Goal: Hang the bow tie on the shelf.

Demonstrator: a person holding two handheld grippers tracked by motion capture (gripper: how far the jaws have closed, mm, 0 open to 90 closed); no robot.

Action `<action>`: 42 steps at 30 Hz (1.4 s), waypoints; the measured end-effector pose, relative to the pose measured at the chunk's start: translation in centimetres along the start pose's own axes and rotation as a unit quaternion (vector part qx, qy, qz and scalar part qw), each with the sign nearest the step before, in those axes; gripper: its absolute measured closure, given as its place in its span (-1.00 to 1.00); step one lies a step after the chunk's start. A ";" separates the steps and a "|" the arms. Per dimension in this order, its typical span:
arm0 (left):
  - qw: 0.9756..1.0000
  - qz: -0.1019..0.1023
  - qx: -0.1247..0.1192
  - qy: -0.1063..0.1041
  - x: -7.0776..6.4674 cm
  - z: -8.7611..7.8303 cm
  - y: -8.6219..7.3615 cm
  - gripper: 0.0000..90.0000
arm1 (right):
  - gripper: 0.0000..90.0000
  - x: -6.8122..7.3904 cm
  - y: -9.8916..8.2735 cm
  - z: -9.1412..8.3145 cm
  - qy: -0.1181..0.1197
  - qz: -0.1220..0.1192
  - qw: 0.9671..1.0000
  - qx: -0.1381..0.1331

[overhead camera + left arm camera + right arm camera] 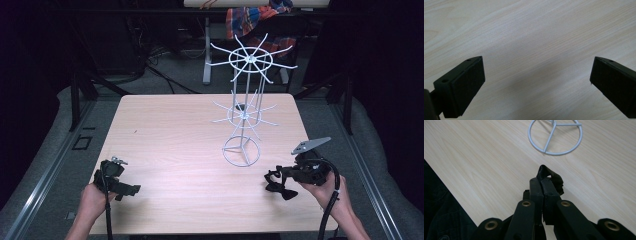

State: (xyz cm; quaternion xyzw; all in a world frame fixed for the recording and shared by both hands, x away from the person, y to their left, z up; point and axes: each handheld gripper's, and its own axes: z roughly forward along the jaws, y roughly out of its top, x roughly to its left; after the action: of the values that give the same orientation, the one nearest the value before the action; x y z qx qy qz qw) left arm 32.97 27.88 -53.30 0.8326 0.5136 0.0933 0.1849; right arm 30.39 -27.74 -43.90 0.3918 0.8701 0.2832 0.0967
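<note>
Left gripper (pixel 131 189): lower left of the high view, low over the table (pixel 170 135), jaws spread wide with only bare wood between them in its own view.
Right gripper (pixel 272 178): lower right of the high view, jaws pressed together on a small black bow tie (pixel 279 189); in its own view a fold of the dark cloth (pixel 550 175) pokes out past the closed tips.
Bow tie lie: hangs off the jaw tips, its wings toward the frame's lower centre, just above the tabletop.
White wire rack (pixel 245 107): upper centre-right, standing upright on the table, with two tiers of spokes.
Key relation: the rack's ring base (pixel 555 136) lies ahead of the right gripper, up and slightly left in the high view.
Nearer hand: the right, clearly; the left is well apart from the rack.
Likely move: probably carrying the tie up to a spoke.
</note>
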 end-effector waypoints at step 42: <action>1.000 -0.003 0.000 -0.004 0.1 0.0 -0.1 -1.00 | 0.99 -2.5 3.5 -1.6 0.002 0.028 0.998 -0.051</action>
State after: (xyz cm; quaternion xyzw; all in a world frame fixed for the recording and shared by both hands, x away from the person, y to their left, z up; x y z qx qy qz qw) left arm 32.94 27.96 -53.34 0.8316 0.5151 0.0899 0.1873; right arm 33.62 -28.35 -40.68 0.4096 0.8435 0.3307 0.1071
